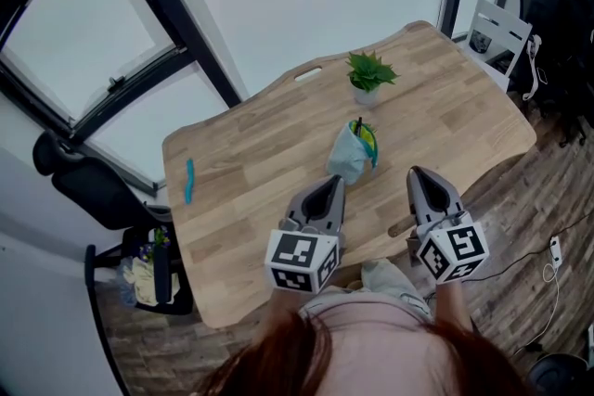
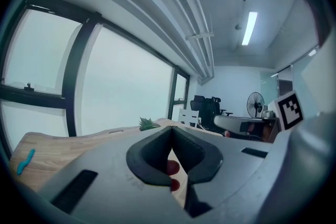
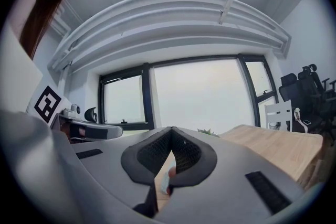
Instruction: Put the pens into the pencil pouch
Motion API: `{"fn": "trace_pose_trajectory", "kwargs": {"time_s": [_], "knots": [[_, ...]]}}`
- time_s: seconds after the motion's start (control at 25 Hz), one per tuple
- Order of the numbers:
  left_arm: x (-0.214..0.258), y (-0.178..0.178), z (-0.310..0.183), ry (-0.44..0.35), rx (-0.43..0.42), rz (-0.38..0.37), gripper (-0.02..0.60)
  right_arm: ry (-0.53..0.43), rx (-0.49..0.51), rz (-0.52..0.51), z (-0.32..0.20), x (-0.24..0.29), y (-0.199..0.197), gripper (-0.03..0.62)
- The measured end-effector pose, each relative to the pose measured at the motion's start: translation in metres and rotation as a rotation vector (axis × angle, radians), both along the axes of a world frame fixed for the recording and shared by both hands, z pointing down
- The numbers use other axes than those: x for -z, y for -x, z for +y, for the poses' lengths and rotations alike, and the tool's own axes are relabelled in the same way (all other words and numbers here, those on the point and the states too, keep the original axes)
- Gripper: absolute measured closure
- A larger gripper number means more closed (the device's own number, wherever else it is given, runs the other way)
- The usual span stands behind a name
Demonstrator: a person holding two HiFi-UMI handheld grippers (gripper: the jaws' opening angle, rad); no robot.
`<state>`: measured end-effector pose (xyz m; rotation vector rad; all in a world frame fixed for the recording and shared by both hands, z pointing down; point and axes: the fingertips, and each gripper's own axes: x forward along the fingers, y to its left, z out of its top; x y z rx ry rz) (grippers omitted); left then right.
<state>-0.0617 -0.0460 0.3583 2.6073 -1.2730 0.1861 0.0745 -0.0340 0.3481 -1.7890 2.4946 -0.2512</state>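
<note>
A pale blue-green pencil pouch (image 1: 351, 155) stands upright in the middle of the wooden table (image 1: 251, 153), with a black and a yellow-green pen sticking out of its top (image 1: 366, 133). A teal pen (image 1: 188, 180) lies alone near the table's left edge and also shows low at the left as the teal pen (image 2: 25, 161). My left gripper (image 1: 331, 185) hovers just in front of the pouch, jaws shut and empty. My right gripper (image 1: 418, 174) is to the pouch's right, also shut and empty. Both gripper views show the jaws meeting: left gripper (image 2: 171, 135), right gripper (image 3: 171, 136).
A small green plant in a white pot (image 1: 369, 75) stands behind the pouch. A black office chair (image 1: 88, 185) is off the table's left side, and a white chair (image 1: 497, 32) and dark chairs (image 1: 557, 5) at the far right. Large windows line the far side.
</note>
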Motion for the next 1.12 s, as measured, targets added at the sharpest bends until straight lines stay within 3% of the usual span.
{"fn": "trace_pose_trajectory", "kwargs": {"time_s": [0.48,1.12], "knots": [[0.006,-0.022,-0.023,-0.020,-0.003,-0.010,0.580,0.008,0.032,0.042,-0.019,0.003,-0.010,0.594],[-0.002,-0.037,-0.051,0.015,0.016,-0.019,0.580,0.063,0.065,0.035,-0.043,-0.010,-0.026,0.594]]}}
